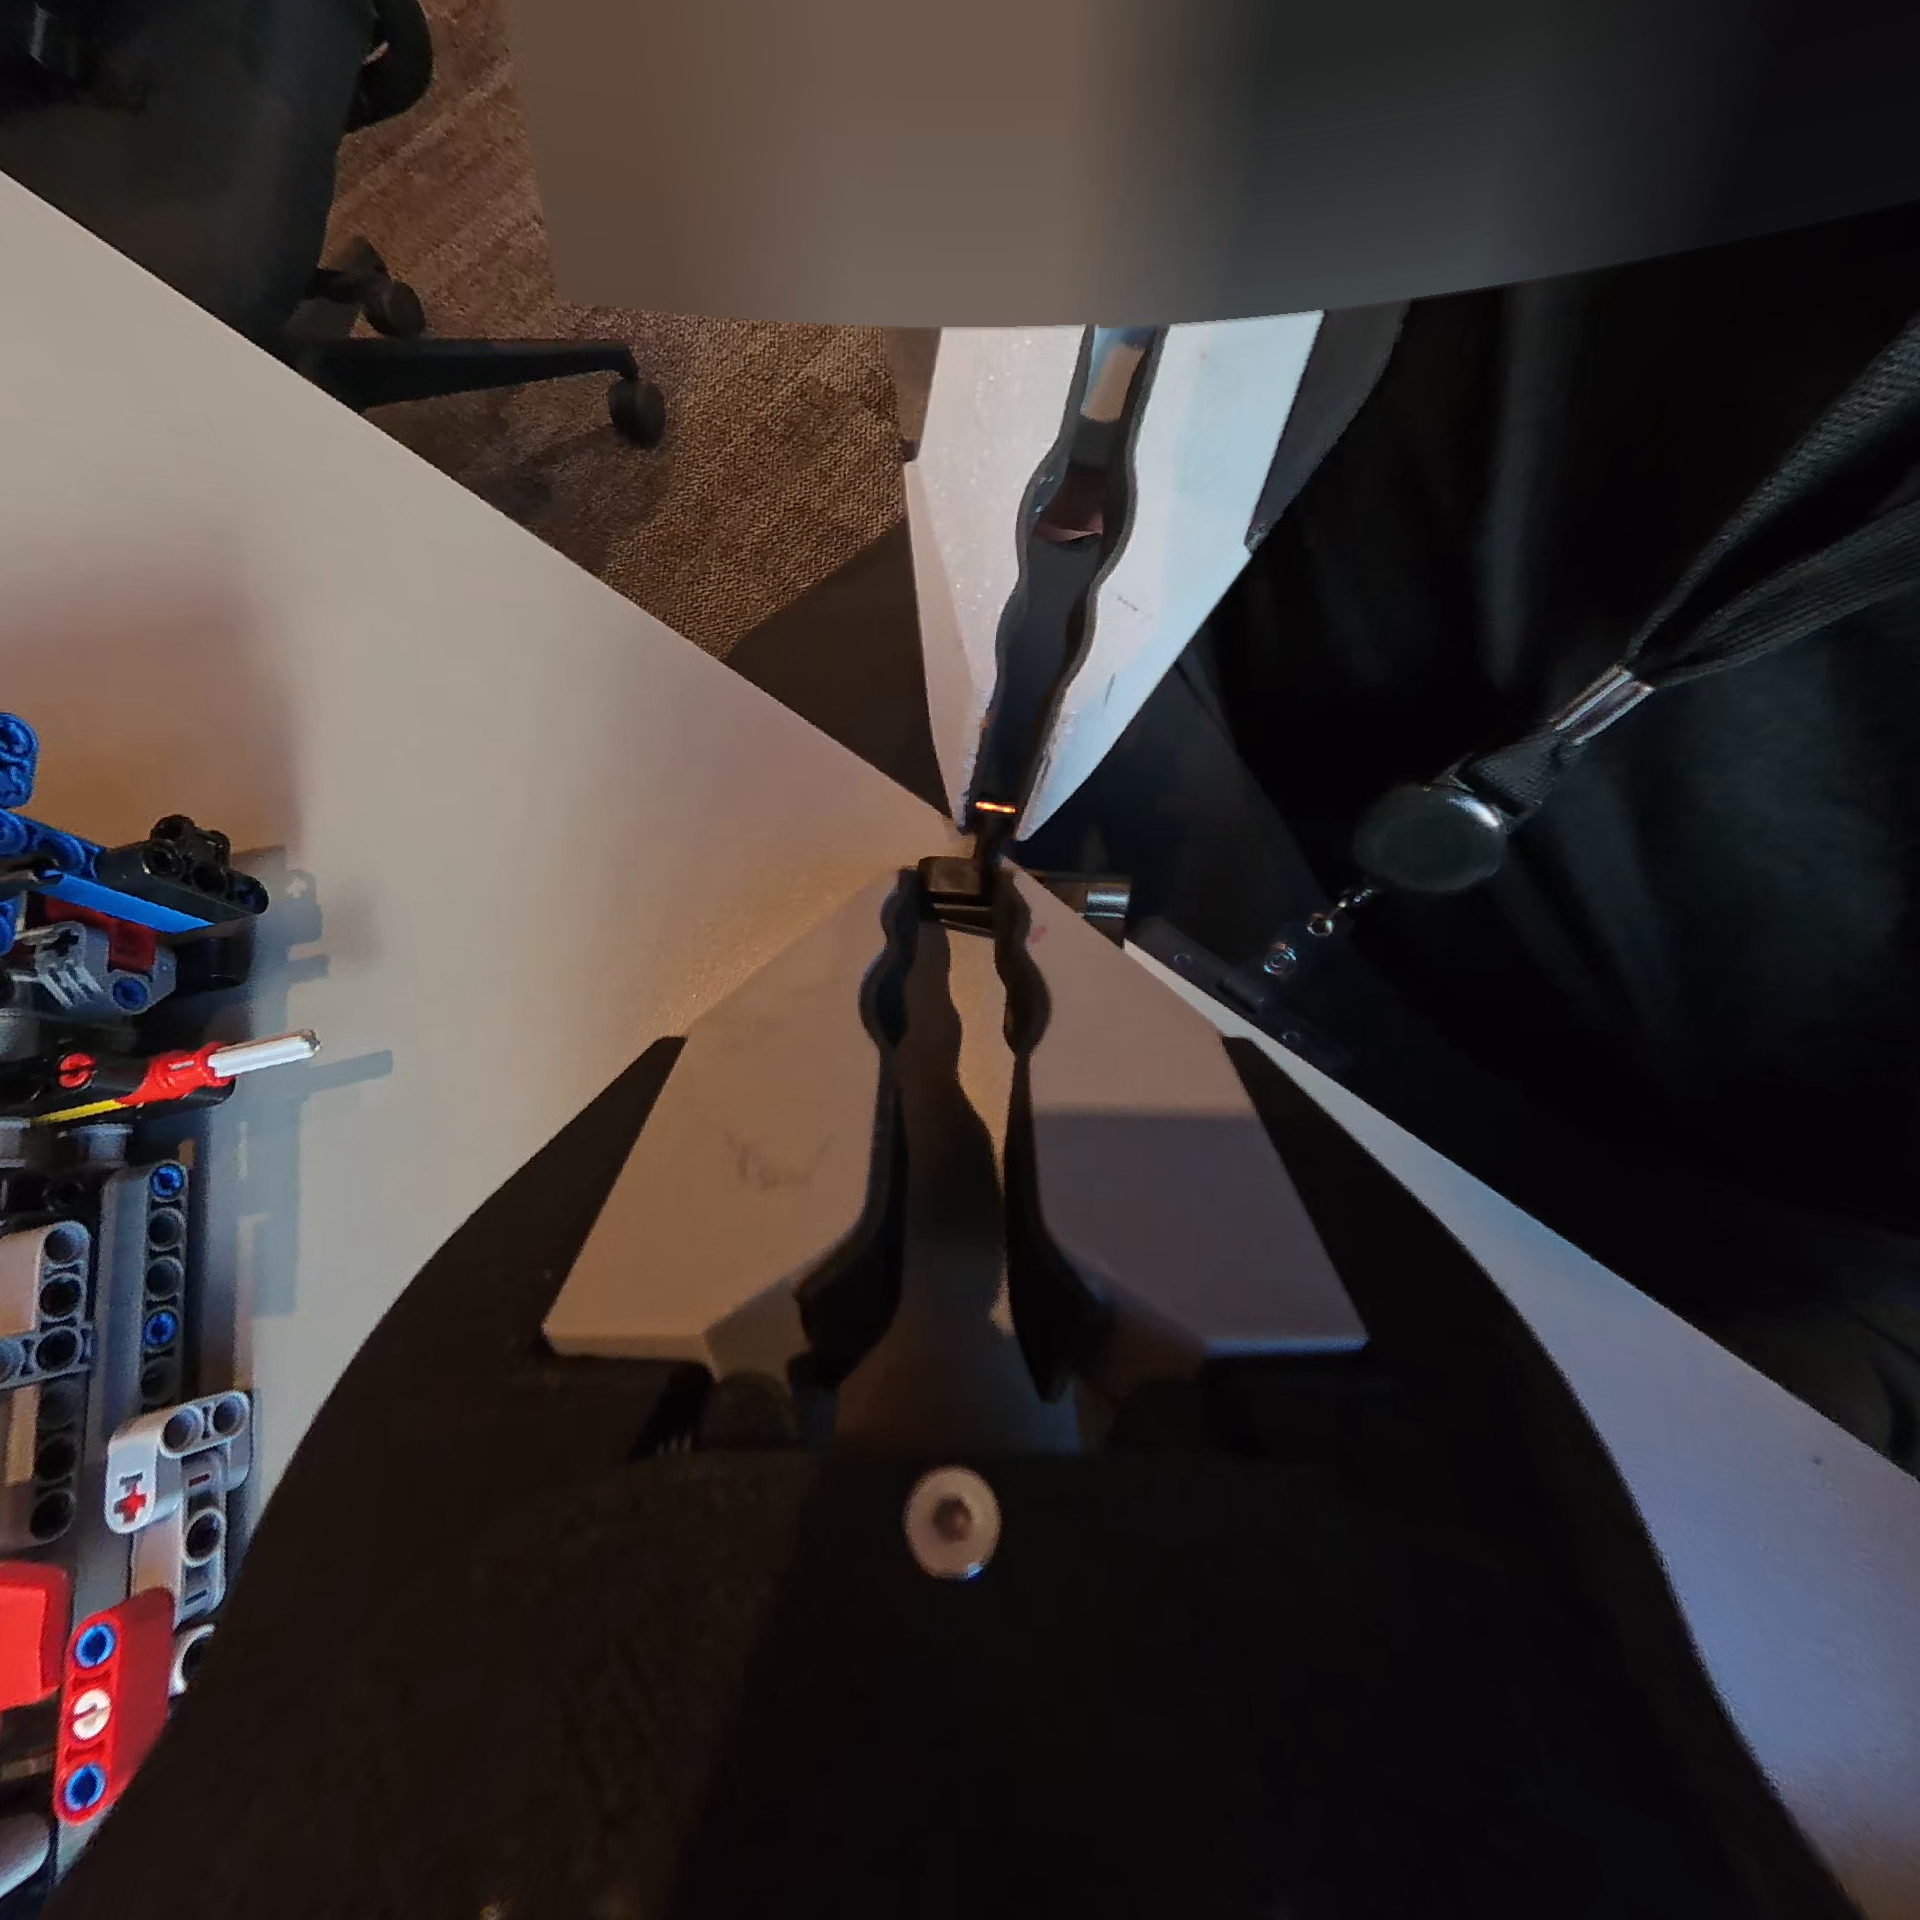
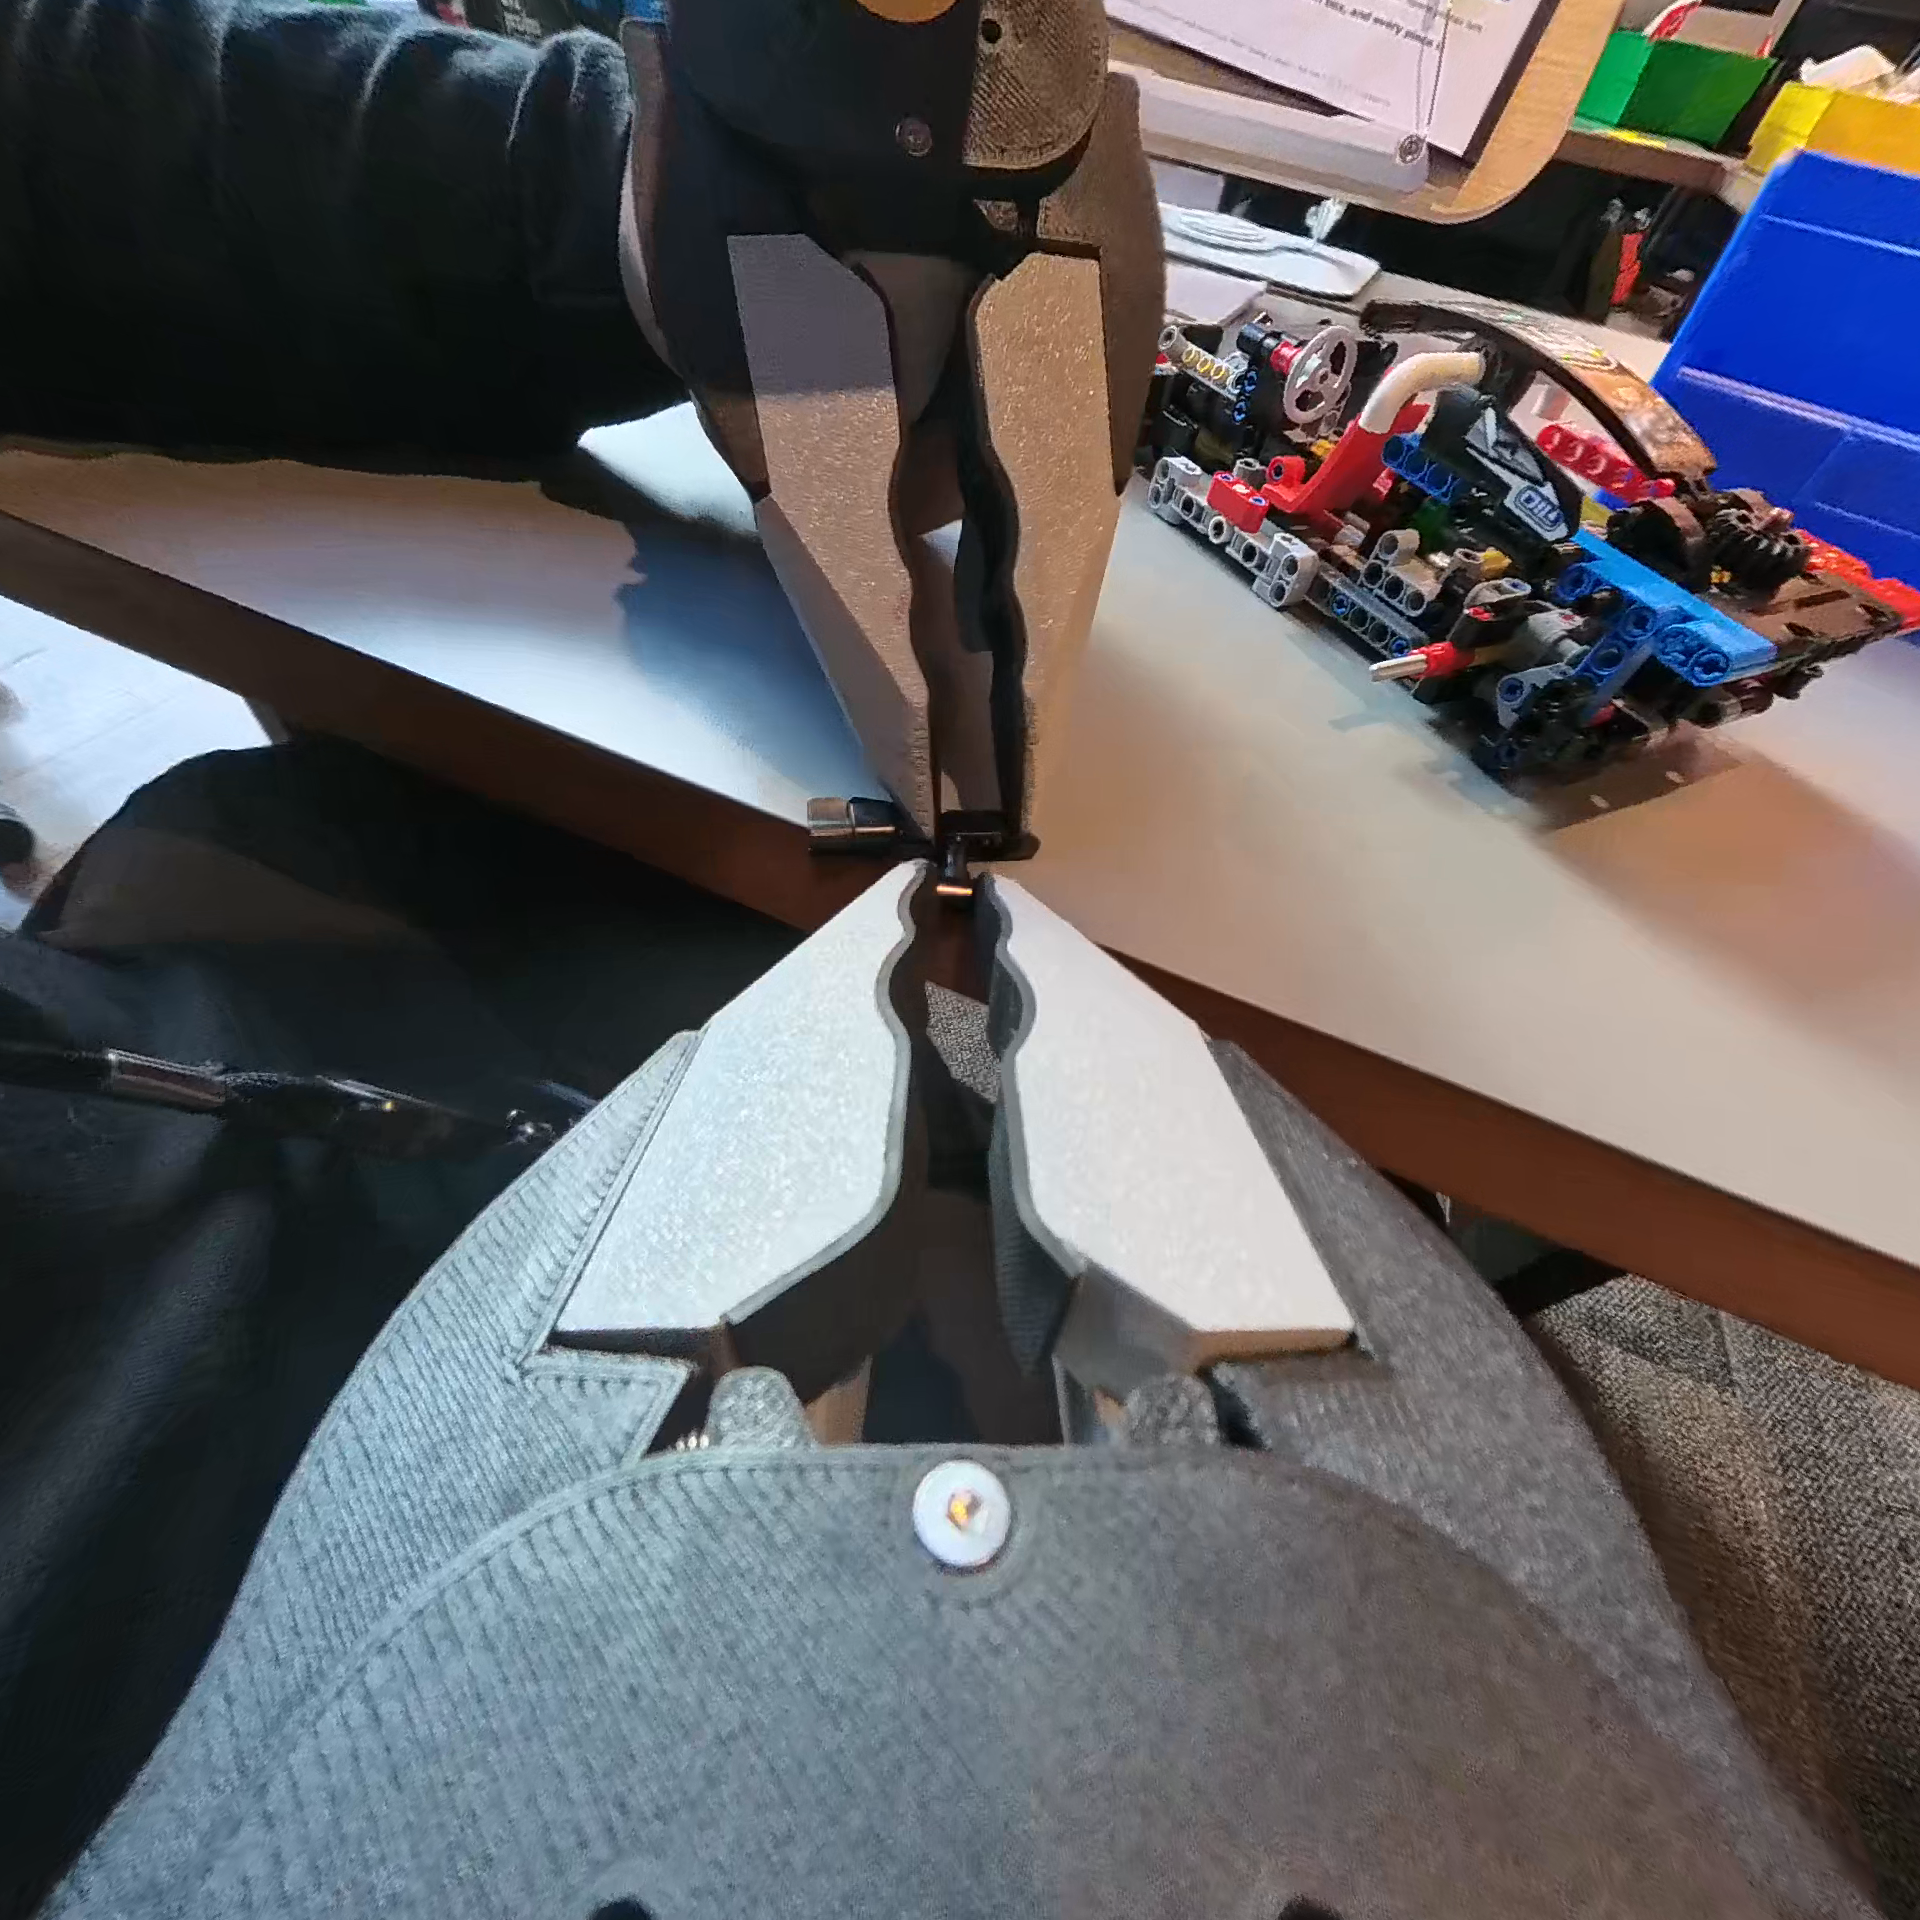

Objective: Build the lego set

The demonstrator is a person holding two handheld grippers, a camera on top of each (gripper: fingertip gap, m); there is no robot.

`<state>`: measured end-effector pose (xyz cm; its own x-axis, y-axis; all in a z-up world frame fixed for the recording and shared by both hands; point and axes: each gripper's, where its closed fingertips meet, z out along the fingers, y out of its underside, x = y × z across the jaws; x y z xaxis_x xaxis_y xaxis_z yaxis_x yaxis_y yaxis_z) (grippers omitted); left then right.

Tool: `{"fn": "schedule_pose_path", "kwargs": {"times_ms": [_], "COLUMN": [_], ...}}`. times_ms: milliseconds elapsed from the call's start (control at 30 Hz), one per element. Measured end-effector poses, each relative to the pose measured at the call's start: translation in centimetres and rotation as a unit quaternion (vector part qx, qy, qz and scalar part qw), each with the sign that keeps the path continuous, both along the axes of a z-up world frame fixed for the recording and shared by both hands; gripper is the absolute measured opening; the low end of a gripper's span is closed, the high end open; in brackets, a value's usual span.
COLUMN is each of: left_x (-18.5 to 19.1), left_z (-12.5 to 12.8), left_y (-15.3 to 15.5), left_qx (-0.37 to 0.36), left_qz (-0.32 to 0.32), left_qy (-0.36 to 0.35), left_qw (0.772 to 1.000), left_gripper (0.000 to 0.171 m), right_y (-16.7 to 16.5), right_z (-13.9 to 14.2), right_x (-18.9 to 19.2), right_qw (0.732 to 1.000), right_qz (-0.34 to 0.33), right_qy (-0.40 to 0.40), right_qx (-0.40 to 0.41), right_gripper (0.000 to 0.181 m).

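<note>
My left gripper (image 1: 956, 899) is shut on a small black lego piece (image 1: 951, 878). My right gripper (image 1: 992, 821) meets it tip to tip from the far side, shut on a small black pin (image 2: 951, 871). In the right wrist view my right gripper (image 2: 951, 885) is at the bottom and my left gripper (image 2: 971, 826) comes down from above. The two pieces touch between the tips, just off the white table's (image 2: 1351, 935) corner. The partly built lego car (image 2: 1558, 540) stands on the table to the right; it also shows at the left edge of the left wrist view (image 1: 104, 1247).
A person in dark clothing sits close by with a lanyard and badge reel (image 1: 1434, 836). An office chair base (image 1: 468, 353) stands on the carpet beyond the table. A blue bin (image 2: 1808, 364) and green and yellow bins stand behind the car. My two grippers' fingertips are within a few centimetres of each other.
</note>
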<state>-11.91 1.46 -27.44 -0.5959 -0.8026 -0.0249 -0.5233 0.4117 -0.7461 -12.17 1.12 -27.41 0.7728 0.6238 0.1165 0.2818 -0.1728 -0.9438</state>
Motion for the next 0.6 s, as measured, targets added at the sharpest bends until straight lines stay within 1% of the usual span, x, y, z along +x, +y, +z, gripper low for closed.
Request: {"fn": "schedule_pose_path", "kwargs": {"times_ms": [367,500,600], "left_x": [-0.04,-0.07,-0.07], "left_z": [0.0,-0.01,-0.01], "left_y": [-0.13,-0.11,-0.08], "left_qx": [0.002,0.005,0.008], "left_qz": [-0.004,-0.004,-0.003], "left_qy": [-0.001,-0.002,-0.004], "left_qw": [1.0,1.0,1.0], "left_gripper": [0.011,0.011,0.011], "right_y": [0.08,0.14,0.19], "right_z": [0.02,-0.03,-0.1], "right_x": [-0.05,-0.09,-0.07], "right_qw": [1.0,0.999,0.997], "right_qz": [-0.009,-0.01,0.005], "right_qy": [-0.002,-0.045,-0.072], "right_qx": [0.003,-0.007,-0.032], "right_gripper": [0.004,0.003,0.003]}}
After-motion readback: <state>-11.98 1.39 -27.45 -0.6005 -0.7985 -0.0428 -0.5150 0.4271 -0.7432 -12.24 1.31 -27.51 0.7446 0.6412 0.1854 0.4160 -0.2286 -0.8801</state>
